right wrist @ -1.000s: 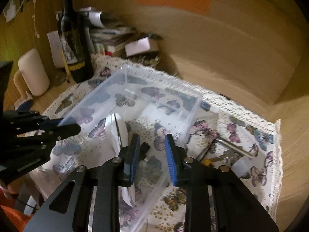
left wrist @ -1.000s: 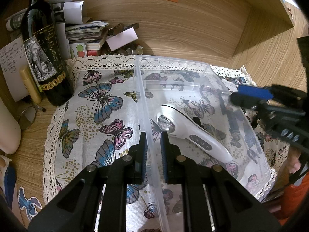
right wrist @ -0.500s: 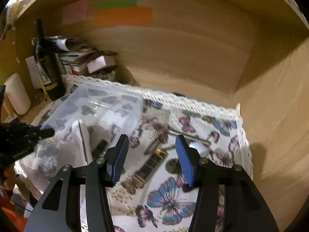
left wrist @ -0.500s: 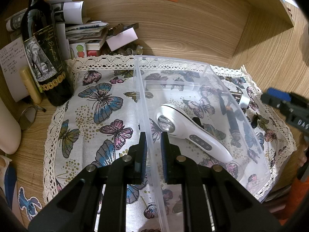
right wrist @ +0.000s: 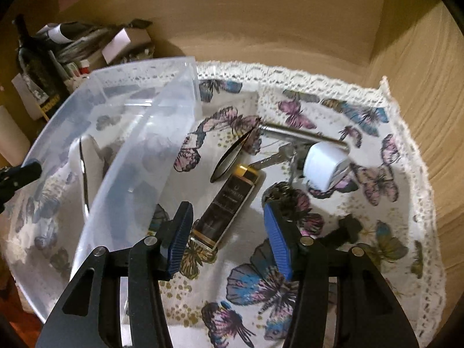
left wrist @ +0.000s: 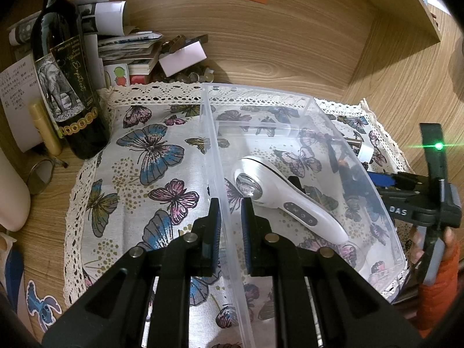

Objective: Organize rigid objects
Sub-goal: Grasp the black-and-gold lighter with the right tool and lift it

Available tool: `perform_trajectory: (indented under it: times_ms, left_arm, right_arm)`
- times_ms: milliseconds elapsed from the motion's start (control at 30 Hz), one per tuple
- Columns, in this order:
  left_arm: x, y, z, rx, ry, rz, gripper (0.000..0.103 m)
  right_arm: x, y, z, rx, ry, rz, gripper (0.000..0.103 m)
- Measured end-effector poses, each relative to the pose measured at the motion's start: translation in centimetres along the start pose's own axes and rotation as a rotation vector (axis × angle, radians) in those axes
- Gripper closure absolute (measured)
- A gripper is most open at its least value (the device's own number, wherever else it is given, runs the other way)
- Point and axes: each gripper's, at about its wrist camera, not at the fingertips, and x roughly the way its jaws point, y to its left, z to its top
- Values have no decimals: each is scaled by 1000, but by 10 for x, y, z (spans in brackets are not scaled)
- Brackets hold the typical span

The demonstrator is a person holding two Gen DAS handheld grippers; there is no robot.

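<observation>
My left tongs (left wrist: 229, 226) clamp the clear bin (left wrist: 385, 232) wall, centre frame; white handheld device (left wrist: 285, 200) lies inside. My right tongs (right wrist: 226, 232) stand apart over the dark gold-capped box (right wrist: 229, 203), lower centre, maybe perfume, on the butterfly cloth (right wrist: 362, 232).

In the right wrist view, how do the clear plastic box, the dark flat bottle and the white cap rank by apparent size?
1. clear plastic box, clearly largest.
2. dark flat bottle.
3. white cap, smallest; it lies farther from the camera, so this gap is less certain.
</observation>
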Motion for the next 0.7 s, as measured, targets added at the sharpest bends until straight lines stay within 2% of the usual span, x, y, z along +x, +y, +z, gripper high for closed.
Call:
perform_trajectory:
  times_ms: [167, 267, 333, 400, 700]
  left_arm:
    - [0, -2, 0, -2, -1, 0, 90]
    - [0, -2, 0, -2, -1, 0, 90]
    - [0, -3, 0, -1, -1, 0, 90]
    - [0, -2, 0, -1, -2, 0, 90]
    - [0, -3, -1, 1, -2, 0, 90]
  right_arm:
    - [13, 0, 3, 1, 27, 0, 56]
    - [18, 0, 3, -8, 22, -25, 64]
    - [18, 0, 5, -12, 15, -33, 75]
    - [17, -2, 4, -9, 13, -41, 81]
    - [-4, -5, -2, -8, -38, -51, 81]
